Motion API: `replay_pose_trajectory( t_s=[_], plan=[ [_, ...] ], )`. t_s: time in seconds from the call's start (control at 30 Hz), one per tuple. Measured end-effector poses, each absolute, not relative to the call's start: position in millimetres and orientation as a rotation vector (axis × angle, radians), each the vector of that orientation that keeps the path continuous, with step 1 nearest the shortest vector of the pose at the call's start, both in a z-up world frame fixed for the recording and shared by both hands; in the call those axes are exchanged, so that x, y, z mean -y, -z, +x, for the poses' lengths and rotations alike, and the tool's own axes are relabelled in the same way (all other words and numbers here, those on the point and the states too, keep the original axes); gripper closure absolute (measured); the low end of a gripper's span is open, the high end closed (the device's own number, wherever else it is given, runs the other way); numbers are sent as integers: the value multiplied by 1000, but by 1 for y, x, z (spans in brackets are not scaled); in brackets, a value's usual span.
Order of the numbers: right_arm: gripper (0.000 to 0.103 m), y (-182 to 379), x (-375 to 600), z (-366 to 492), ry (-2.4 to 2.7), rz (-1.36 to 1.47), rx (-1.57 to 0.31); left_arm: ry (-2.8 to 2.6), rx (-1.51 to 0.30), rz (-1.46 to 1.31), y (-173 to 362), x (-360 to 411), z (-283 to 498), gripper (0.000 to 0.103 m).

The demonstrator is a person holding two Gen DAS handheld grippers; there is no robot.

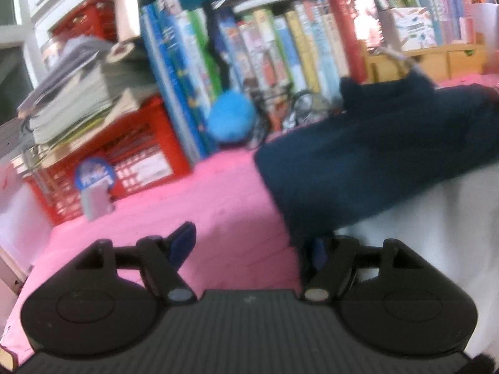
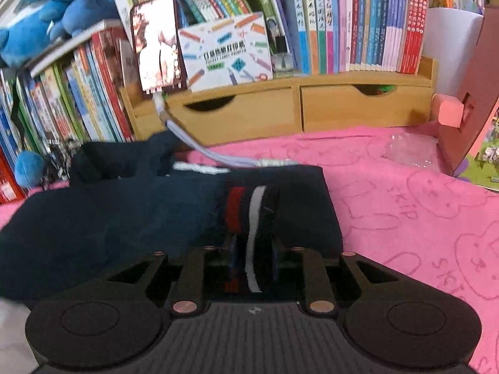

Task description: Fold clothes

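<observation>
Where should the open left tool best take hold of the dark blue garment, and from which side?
Probably at the near left edge of the dark blue garment, coming in from the bare pink cloth on its left. That edge lies just ahead of the left tool, whose fingers stand apart and empty.

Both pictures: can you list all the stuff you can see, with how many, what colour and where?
Navy garment: one, dark blue with red and white stripes, on the pink cloth.
Pink cloth: one, pink, covers the surface.
White fabric: one, white, beside the garment.
Books: many, mixed colours, along the back.
Wooden drawer shelf: one, tan, under the books.
Red crate: one, red, far left.
Plush toy: blue, on the books; count unclear.
Left gripper: black, open, empty.
Right gripper: black, clamped on the striped edge.
</observation>
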State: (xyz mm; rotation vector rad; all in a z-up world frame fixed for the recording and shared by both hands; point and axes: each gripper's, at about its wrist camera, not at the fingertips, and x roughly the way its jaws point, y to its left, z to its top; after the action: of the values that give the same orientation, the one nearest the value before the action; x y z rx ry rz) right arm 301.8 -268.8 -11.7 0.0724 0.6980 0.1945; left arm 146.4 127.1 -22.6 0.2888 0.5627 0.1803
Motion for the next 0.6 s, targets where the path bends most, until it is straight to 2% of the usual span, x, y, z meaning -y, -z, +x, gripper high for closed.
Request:
replay_pose_trajectory(
  t_s=[0.37, 0.43, 0.57, 0.6],
  plan=[
    [82, 20, 248, 301, -4, -277, -666, -112, -584, 359, 35, -123, 138, 29],
    [81, 12, 251, 295, 37, -256, -652, -74, -567, 315, 27, -126, 130, 30],
    [74, -21, 243, 279, -26, -148, -574, 17, -538, 250, 6, -128, 117, 28],
    [69, -30, 238, 276, -60, -123, -554, 58, -532, 234, 0, -127, 112, 28]
  ],
)
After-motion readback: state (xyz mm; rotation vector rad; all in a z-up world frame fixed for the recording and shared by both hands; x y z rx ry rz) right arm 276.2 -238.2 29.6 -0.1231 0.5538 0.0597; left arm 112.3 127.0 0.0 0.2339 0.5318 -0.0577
